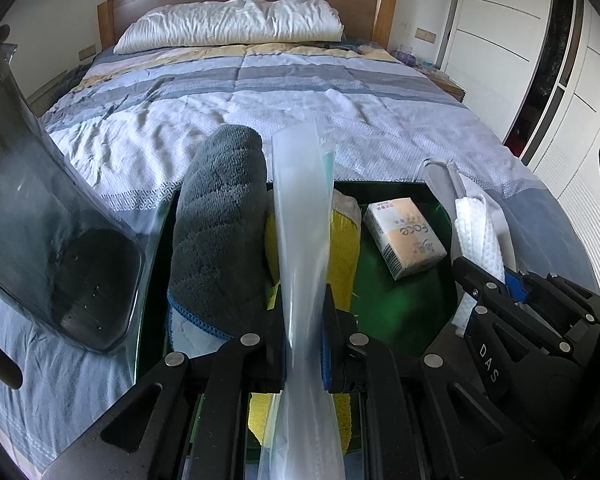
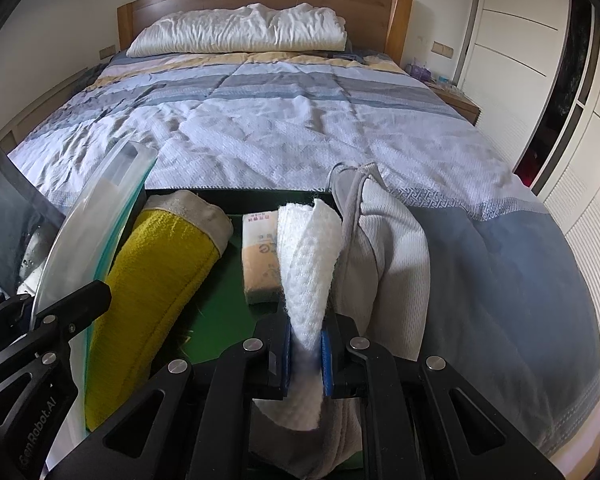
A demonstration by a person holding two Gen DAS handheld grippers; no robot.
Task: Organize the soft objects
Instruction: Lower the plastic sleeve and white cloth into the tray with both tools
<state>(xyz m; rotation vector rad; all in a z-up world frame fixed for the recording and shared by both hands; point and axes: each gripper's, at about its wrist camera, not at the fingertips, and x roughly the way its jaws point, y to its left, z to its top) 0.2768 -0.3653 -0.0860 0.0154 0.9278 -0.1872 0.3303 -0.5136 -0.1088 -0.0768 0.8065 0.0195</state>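
Observation:
My left gripper (image 1: 305, 344) is shut on a clear zip bag (image 1: 300, 216) with a teal seal, held upright over a green tray (image 1: 404, 312). The bag also shows at the left of the right wrist view (image 2: 100, 208). My right gripper (image 2: 306, 354) is shut on a white waffle-textured cloth (image 2: 310, 256), also seen at the right of the left wrist view (image 1: 480, 236). In the tray lie a rolled dark grey towel (image 1: 220, 224), a yellow rolled towel (image 2: 152, 284), a tissue pack (image 1: 406, 236) and a light grey cloth (image 2: 388, 248).
The tray rests on a bed with a striped blue and white quilt (image 1: 260, 92). A white pillow (image 1: 236, 20) lies against the wooden headboard. A dark transparent lid (image 1: 48, 248) stands at the left. White wardrobe doors (image 2: 520, 40) line the right.

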